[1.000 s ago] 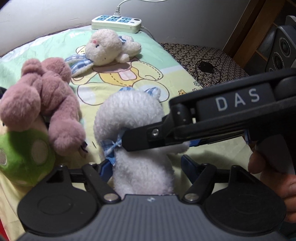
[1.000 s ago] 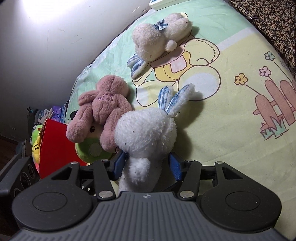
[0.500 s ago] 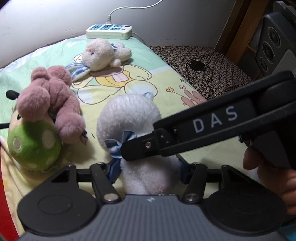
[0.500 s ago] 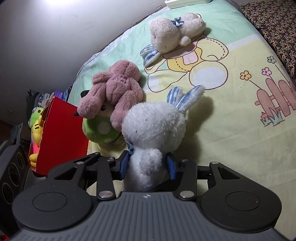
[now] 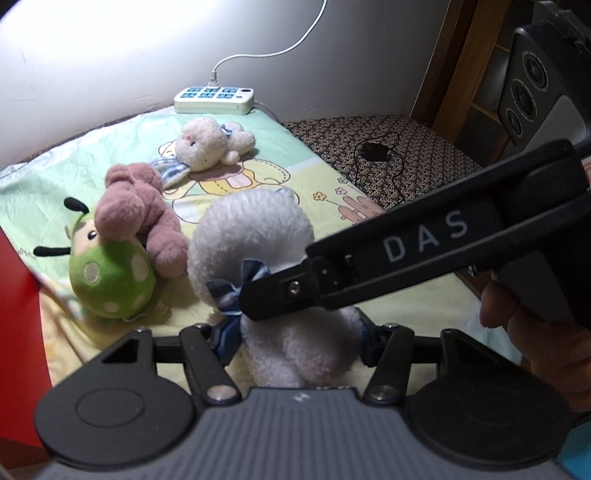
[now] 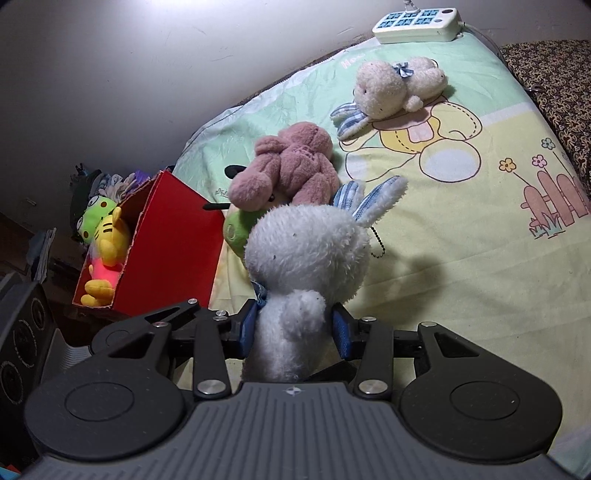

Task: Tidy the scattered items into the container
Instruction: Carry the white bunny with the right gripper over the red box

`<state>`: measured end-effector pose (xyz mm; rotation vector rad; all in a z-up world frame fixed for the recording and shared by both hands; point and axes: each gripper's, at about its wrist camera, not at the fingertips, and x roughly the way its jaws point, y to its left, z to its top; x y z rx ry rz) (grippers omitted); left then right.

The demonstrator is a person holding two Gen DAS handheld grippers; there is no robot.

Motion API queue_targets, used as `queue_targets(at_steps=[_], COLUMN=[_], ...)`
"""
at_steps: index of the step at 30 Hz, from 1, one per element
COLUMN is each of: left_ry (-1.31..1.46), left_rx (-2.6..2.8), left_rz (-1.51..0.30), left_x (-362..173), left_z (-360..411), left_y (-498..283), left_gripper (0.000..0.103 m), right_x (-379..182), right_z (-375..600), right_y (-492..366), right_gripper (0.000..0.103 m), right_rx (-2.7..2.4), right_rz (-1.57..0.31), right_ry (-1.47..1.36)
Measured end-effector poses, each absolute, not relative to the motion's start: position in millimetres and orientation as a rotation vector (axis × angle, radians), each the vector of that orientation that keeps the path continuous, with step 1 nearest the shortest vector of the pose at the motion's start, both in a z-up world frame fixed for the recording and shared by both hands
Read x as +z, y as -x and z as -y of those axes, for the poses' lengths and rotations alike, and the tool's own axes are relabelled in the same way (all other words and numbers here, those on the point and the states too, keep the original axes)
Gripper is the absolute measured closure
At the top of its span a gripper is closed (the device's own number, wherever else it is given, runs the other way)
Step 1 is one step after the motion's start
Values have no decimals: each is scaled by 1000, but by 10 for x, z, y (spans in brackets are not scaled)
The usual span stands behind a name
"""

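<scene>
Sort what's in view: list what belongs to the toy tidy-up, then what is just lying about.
Part of the job:
- white rabbit, gripped by both grippers
- pink plush
- green spotted plush
- cream rabbit
- red box

Just lying about:
- power strip
- black cable
- cartoon bedsheet

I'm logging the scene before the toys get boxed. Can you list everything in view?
White rabbit: 1, white, between both claws.
Cream rabbit: 1, far end of sheet.
Pink toy: 1, lying on green toy.
Green toy: 1, spotted, near box.
Red box: 1, beside bed, toys inside.
Power strip: 1, white, by wall.
Sheet: 1, green-yellow.
Left claw: gripping white rabbit.
Right claw: gripping it too.
Hand: holding right claw.
</scene>
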<state>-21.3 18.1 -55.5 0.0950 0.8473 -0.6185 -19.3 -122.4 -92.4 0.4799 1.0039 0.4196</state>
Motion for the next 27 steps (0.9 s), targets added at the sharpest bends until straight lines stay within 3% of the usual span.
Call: queue_targets(at_steps=[27], left_ry=[-55], left_rx=[-623], left_rz=[-654], left_x=[207], left_z=[-1849], left_y=[655], left_gripper=[45], right_x=[-181], right_z=[-353], right_y=[490], right_gripper=[58], right_rx=[451], right_rz=[-837], right_ry=[-402])
